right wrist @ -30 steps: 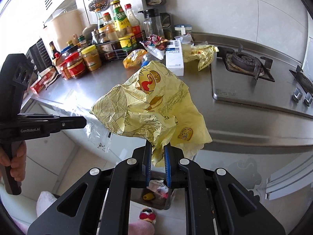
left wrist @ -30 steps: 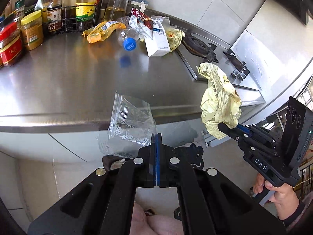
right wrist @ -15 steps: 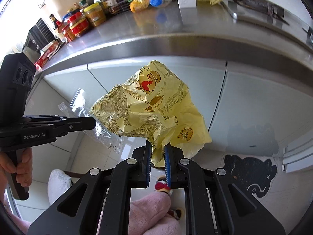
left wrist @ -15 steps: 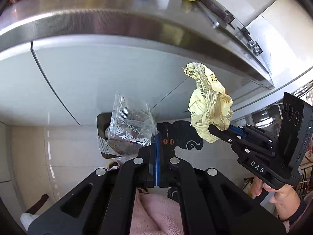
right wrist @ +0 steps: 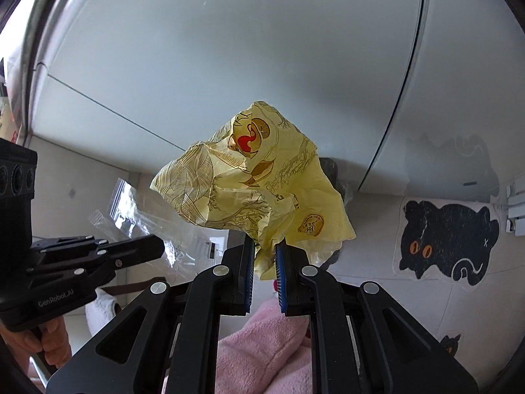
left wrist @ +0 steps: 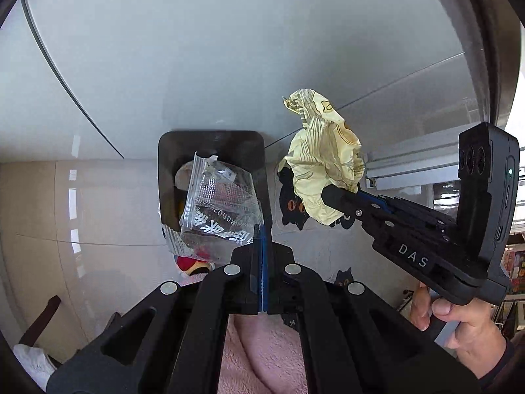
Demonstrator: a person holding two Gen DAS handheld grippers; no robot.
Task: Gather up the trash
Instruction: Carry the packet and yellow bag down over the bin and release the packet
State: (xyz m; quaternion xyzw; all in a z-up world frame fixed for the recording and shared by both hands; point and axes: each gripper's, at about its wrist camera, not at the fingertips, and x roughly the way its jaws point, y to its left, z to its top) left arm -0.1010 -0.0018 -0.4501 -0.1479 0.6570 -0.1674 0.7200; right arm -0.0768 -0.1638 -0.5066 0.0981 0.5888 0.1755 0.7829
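Note:
My left gripper (left wrist: 261, 234) is shut on a clear plastic wrapper (left wrist: 220, 210) with white print and holds it over a dark trash bin (left wrist: 211, 139) on the floor. My right gripper (right wrist: 264, 251) is shut on a crumpled yellow printed wrapper (right wrist: 252, 180); it also shows in the left wrist view (left wrist: 323, 167), just right of the bin. In the right wrist view the left gripper (right wrist: 157, 248) and the clear wrapper (right wrist: 141, 213) are at the left, and the bin is mostly hidden behind the yellow wrapper.
Grey cabinet doors (left wrist: 229, 49) stand behind the bin. A black cat-shaped mat (right wrist: 449, 239) lies on the floor to the right. Pink slippers (right wrist: 262, 344) are below the grippers. The bin holds some trash.
Both grippers have dropped from counter height toward the floor, still holding their wrappers. The counter has left view and the bin has come in under the left gripper.

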